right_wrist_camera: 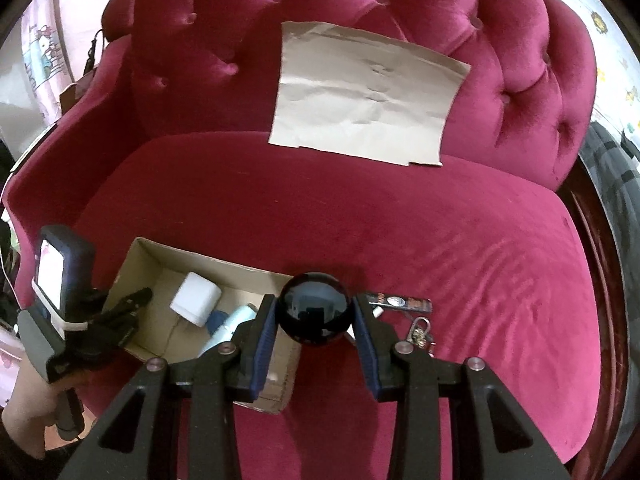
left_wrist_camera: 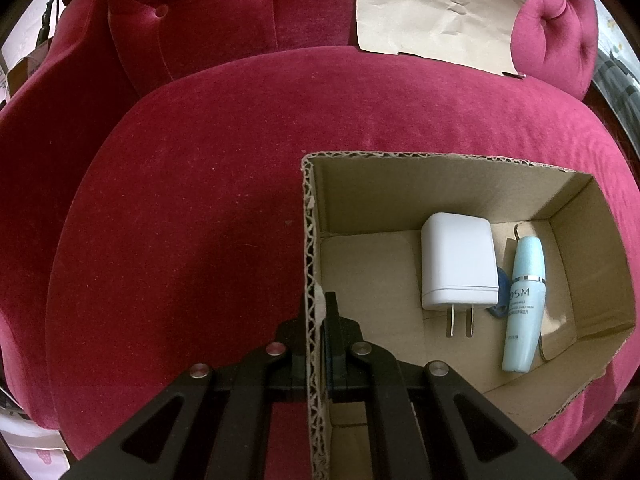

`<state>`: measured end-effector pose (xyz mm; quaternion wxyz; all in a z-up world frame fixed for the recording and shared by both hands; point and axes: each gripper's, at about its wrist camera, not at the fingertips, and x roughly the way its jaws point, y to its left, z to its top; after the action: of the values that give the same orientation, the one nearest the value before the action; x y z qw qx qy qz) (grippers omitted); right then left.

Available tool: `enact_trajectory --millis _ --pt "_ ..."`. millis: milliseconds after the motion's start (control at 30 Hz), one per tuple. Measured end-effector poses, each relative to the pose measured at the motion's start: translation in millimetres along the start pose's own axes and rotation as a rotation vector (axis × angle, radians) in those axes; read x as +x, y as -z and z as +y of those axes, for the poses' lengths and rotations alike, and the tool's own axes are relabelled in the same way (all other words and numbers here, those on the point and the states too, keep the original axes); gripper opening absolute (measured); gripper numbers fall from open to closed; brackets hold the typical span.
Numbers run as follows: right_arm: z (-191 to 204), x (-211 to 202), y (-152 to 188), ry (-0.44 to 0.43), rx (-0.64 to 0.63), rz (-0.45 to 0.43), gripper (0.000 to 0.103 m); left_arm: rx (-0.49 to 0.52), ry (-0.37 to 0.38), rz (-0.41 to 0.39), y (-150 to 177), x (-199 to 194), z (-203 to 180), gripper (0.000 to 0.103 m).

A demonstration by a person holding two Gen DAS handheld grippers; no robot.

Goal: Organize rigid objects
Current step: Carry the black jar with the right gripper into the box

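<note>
A crimson velvet sofa (right_wrist_camera: 360,220) carries an open cardboard box (left_wrist_camera: 440,200) at 8 o'clock in the right view. The left hand-held gripper (left_wrist_camera: 316,320) is clamped on its wall; the right hand-held gripper (right_wrist_camera: 314,312) squeezes a black ball (right_wrist_camera: 314,308). Inside lie a white charger (left_wrist_camera: 458,264) and pale blue bottle (left_wrist_camera: 524,304)

Both tools are matte black. The right hand-held gripper (right_wrist_camera: 314,312) has blue pads (right_wrist_camera: 264,340) on its fingers, silver round screws at the linkage joints and triangular cut-outs. The left hand-held gripper (right_wrist_camera: 132,304) carries a grey housing with a white panel; bare skin shows beneath it.
</note>
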<state>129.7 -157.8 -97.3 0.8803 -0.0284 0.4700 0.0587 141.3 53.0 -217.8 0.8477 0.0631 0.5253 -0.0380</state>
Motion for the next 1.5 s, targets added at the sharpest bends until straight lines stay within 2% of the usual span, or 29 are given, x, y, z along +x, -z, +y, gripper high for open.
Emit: enact_trajectory --millis 867,1500 --pt "79.6 20.2 -9.9 -0.120 -0.080 0.008 0.040 0.003 0.001 0.001 -0.7 -0.2 -1.9 0.004" --pt "108.1 55.1 0.8 -0.154 -0.096 0.056 0.040 0.002 0.001 0.001 -0.1 -0.6 -4.1 0.004"
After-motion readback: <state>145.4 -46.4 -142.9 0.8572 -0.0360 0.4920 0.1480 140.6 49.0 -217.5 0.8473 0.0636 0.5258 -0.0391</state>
